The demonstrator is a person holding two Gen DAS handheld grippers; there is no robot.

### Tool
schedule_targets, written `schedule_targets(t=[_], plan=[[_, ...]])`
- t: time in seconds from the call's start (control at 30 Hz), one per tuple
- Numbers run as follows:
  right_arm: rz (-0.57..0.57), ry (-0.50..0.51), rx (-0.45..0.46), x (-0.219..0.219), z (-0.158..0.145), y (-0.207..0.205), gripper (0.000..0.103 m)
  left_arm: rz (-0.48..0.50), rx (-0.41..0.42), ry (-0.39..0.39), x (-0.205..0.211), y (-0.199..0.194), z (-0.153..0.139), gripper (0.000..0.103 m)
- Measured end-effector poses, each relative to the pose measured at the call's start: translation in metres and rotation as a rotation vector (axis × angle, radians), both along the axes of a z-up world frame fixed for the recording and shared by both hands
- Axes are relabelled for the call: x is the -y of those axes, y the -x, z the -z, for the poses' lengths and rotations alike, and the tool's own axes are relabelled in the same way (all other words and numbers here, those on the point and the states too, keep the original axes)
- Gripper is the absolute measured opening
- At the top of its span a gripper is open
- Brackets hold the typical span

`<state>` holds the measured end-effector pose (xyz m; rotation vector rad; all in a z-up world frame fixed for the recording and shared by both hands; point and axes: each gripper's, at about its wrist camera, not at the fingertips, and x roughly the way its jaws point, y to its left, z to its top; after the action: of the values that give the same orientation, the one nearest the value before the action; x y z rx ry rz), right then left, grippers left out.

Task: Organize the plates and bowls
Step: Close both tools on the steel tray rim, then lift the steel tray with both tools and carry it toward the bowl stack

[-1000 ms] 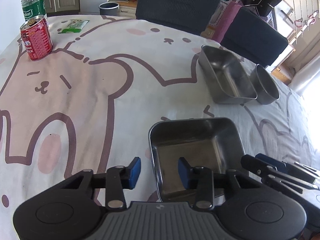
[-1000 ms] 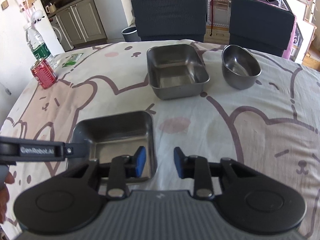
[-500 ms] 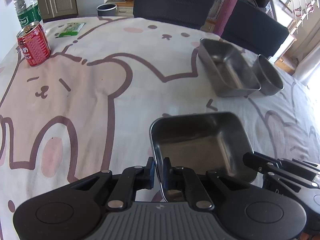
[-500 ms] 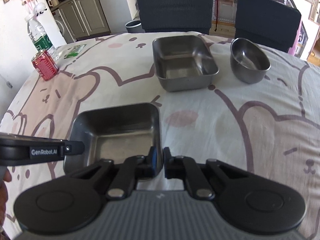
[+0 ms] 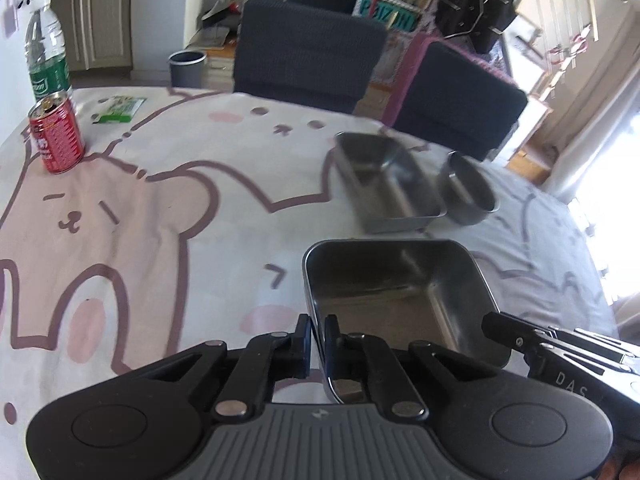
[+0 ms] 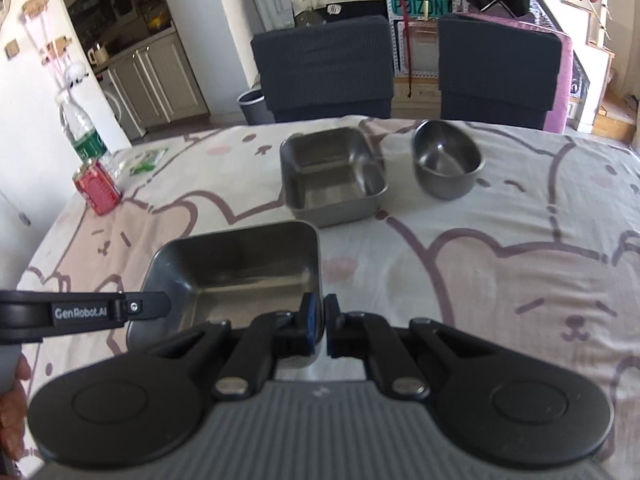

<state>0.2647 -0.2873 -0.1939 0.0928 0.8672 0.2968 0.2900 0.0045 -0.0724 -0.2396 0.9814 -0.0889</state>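
Observation:
A square steel tray (image 5: 400,292) is held between both grippers, lifted off the tablecloth. My left gripper (image 5: 317,338) is shut on its left rim. My right gripper (image 6: 323,326) is shut on its right rim; the tray also shows in the right wrist view (image 6: 240,276). A second square steel tray (image 6: 332,176) stands further back on the table, also in the left wrist view (image 5: 386,180). A round steel bowl (image 6: 446,164) stands to its right, also in the left wrist view (image 5: 468,188).
A red can (image 5: 56,136) and a water bottle (image 5: 46,60) stand at the far left, with a green packet (image 5: 120,109) near them. Two dark chairs (image 6: 324,68) stand behind the table. The cloth shows bear drawings.
Both grippers closed on the near tray's opposite rims, then raised it and carried it toward the far tray and bowl.

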Motion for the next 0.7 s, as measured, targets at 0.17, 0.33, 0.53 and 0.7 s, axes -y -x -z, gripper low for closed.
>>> schedule_targets(t=[0.17, 0.33, 0.53, 0.7], plan=[[0.035, -0.022, 0.023, 0.032, -0.018, 0.02, 0.005, 0.058, 0.032, 0.05, 0.024, 0.013, -0.013, 0.007], [0.082, -0.044, 0.04, 0.072, -0.03, 0.046, 0.005, 0.128, 0.05, 0.08, 0.057, 0.03, -0.023, 0.007], [0.141, -0.045, 0.035, 0.117, -0.032, 0.08, 0.005, 0.213, 0.038, 0.089, 0.098, 0.046, -0.022, 0.007], [0.181, -0.039, 0.034, 0.148, -0.033, 0.103, 0.005, 0.286, 0.024, 0.08, 0.13, 0.058, -0.019, 0.007]])
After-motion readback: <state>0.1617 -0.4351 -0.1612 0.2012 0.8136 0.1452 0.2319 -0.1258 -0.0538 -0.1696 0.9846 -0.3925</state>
